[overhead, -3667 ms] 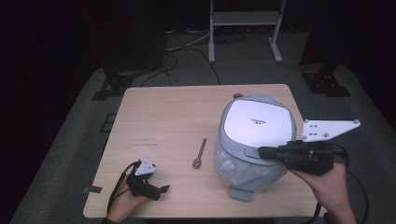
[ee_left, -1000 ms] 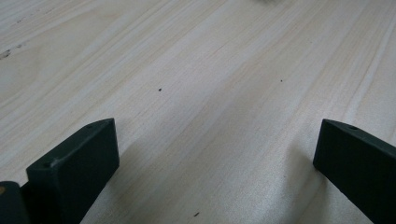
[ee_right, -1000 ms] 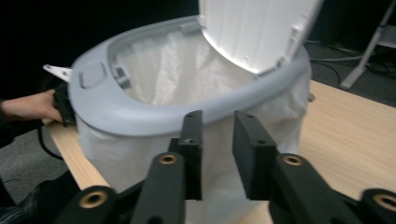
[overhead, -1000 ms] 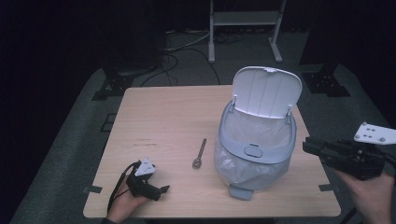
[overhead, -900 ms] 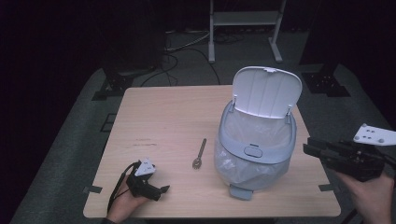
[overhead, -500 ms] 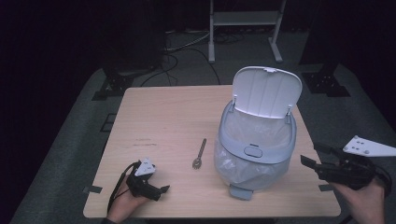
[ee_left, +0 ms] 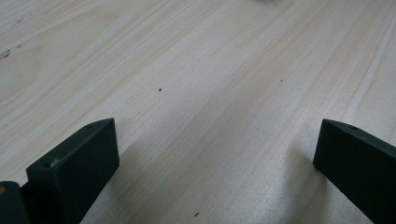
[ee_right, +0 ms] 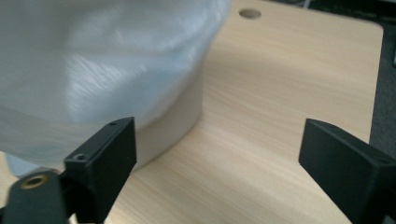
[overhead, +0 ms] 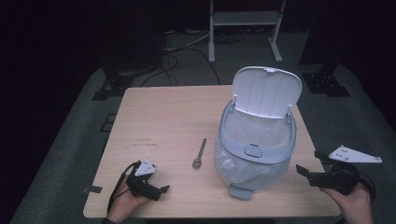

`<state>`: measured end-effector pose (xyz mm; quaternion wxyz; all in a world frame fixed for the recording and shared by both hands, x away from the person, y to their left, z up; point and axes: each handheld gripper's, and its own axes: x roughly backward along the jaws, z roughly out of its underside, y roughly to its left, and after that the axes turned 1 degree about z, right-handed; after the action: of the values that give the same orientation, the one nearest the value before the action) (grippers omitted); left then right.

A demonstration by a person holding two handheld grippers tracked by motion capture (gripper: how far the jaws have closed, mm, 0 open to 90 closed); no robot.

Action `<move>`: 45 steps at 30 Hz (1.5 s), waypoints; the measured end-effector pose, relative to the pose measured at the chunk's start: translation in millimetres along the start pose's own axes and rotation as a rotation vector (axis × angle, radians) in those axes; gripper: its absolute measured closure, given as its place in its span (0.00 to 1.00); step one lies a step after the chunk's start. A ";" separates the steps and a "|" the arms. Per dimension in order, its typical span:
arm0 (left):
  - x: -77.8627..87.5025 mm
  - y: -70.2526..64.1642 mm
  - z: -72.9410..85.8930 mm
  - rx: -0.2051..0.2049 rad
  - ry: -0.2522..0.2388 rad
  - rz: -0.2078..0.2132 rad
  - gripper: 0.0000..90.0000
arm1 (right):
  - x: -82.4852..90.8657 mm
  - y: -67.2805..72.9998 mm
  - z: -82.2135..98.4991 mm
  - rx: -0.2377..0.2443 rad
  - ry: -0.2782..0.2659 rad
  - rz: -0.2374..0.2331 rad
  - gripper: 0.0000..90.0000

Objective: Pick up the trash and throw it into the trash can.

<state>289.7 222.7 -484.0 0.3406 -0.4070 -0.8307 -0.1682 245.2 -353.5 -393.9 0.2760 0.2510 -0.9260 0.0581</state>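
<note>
One table (overhead: 163,121), one bin (overhead: 256,144), one spoon (overhead: 200,153), two grippers: left gripper (overhead: 161,190), right gripper (overhead: 308,162).

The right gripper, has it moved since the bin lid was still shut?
Yes. The right gripper was over the front of the bin then; now it sits off the bin's right side, near the table's front right corner, open.

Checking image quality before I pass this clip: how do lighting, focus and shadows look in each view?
High view: the table is evenly lit, the surroundings nearly black, the spoon sharp. Left gripper view: wood grain crisp between the open jaws, which cast soft shadows. Right gripper view: the bin is close, blurred and washed out, casting a shadow on the wood; the jaws are sharper.
</note>
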 end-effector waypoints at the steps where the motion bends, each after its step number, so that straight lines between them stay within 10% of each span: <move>1: 0.0 0.0 0.0 0.000 0.000 0.000 0.00 | -2.6 -0.9 2.6 -0.006 0.007 0.005 0.10; 21: 0.7 0.4 -1.1 0.001 -0.015 -0.003 0.00 | -55.7 -11.5 51.0 -0.037 0.152 0.048 0.00; 45: -6.6 -5.3 -40.8 0.008 -0.079 0.010 0.00 | -72.7 -14.1 65.7 -0.002 0.210 0.056 0.00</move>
<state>305.9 193.0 -459.6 0.3101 -0.4164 -0.8419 -0.1471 273.1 -350.4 -488.9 0.3702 0.2170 -0.8987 0.0908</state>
